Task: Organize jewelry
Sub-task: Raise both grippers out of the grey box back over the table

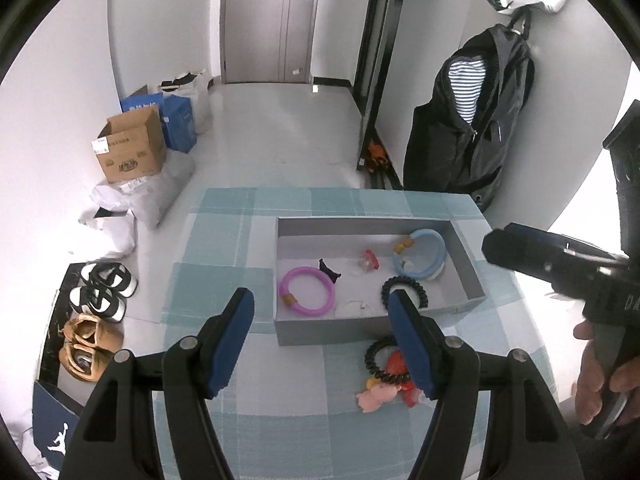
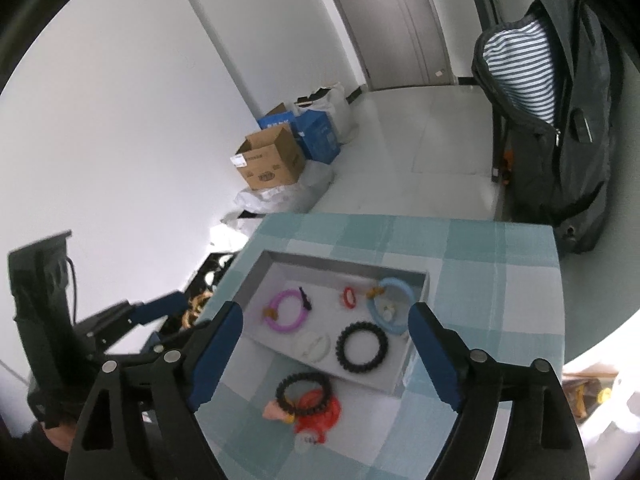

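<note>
Right, both claws hang over the checked bench, each w/ jaws spread wide and nothing held. The left claw fills the bottom of its own view; the right claw does the same in its view.

The grey tray sits mid-frame on the bench. Inside it: a purple ring at left, a blue ring toward the upper right, a black coil band near the front wall, a small red piece and a pale disc.

Outside the tray, just beside its front wall, lies a second black bead bracelet on top of a red item, w/ a pink charm touching.

Left view only: shoes on the floor at left, and the other tool's black body at the right edge. Right view only: the black coil band shows whole, unobstructed. Both show the cardboard box and the dark backpack.
</note>
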A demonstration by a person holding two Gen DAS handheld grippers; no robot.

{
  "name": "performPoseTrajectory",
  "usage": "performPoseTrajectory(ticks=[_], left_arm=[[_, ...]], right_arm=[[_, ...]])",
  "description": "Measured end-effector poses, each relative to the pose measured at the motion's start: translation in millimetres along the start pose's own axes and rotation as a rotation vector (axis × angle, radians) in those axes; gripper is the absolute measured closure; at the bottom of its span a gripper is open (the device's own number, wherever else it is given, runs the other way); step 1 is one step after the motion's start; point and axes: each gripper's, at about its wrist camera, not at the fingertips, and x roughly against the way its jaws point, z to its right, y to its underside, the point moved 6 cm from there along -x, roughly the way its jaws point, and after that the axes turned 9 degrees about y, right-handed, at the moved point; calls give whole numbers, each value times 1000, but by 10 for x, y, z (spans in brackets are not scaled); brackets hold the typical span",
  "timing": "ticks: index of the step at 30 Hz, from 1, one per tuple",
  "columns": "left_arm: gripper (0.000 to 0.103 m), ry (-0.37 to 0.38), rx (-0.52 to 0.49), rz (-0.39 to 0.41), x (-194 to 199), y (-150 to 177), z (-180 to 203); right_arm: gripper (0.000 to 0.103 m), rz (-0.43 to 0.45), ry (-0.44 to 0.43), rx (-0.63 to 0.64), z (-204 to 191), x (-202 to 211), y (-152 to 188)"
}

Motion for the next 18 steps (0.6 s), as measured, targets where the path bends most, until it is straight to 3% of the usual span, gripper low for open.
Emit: performPoseTrajectory(ticks=[8,18], left_arm=[[37,-3,20,-57,-97,271,-31],[36,22,37,-152,-204,519,-117]], right_arm=[[11,-35,28,38,-53,-8,338],[10,-151,41,62,-83,-196,898]])
